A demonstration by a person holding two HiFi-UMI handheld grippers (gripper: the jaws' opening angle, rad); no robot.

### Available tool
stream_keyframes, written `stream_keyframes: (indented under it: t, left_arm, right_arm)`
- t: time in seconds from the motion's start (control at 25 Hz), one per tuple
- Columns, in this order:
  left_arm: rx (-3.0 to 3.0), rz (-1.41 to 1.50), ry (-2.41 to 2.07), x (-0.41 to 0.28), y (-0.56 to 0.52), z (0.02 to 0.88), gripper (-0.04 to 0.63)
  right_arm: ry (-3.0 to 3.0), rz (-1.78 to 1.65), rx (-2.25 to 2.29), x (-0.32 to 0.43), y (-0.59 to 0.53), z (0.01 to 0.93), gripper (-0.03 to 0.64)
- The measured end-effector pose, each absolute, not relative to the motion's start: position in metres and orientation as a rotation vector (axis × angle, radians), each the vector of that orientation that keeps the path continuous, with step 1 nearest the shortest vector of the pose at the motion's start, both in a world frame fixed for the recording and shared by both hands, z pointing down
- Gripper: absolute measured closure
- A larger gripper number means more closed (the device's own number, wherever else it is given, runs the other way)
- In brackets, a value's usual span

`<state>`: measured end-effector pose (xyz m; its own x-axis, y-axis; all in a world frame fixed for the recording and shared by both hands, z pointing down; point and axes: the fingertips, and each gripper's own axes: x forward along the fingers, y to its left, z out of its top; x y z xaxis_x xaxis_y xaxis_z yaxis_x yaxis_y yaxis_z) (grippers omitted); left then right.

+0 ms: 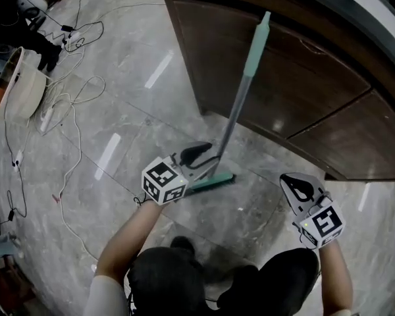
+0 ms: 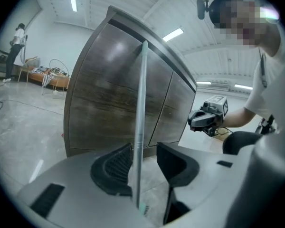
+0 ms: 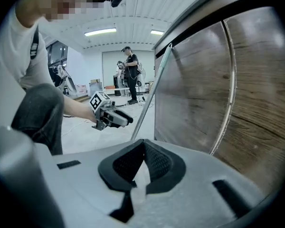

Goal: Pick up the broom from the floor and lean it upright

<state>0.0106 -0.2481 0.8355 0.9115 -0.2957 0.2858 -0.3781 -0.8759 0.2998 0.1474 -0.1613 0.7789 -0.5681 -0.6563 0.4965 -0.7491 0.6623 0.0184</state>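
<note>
The broom stands tilted, its teal-capped grey handle (image 1: 240, 101) leaning with its top on the dark wooden cabinet (image 1: 296, 84) and its teal head (image 1: 214, 181) on the floor. My left gripper (image 1: 201, 155) is low on the handle. In the left gripper view the handle (image 2: 141, 108) runs between the jaws of the left gripper (image 2: 145, 151), close by the left pad, with a gap to the right pad. My right gripper (image 1: 296, 188) hangs to the right of the broom, shut and empty. In the right gripper view the tips of the right gripper (image 3: 143, 148) meet, and the handle (image 3: 149, 103) shows beyond.
White cables (image 1: 66, 110) loop over the grey marble floor at the left, beside a white round object (image 1: 23, 84). The curved cabinet fills the upper right. The person's knees are below the grippers. Other people stand far off in the room (image 3: 130, 75).
</note>
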Motion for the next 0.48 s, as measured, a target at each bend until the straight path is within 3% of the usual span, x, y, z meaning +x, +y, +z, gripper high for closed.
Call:
stream_keyframes:
  t: [0.24,0.48]
  left_arm:
    - [2.688,0.446,-0.548,-0.004,-0.227,0.828,0.494]
    - [2.556,0.419,-0.647,-0.023,-0.199,0.753,0.523]
  right_arm:
    - [-2.394,0.363,1.140,0.134,-0.172,0.775,0.617]
    - [-2.353,0.483,1.157,0.130,-0.157,0.708,0.617]
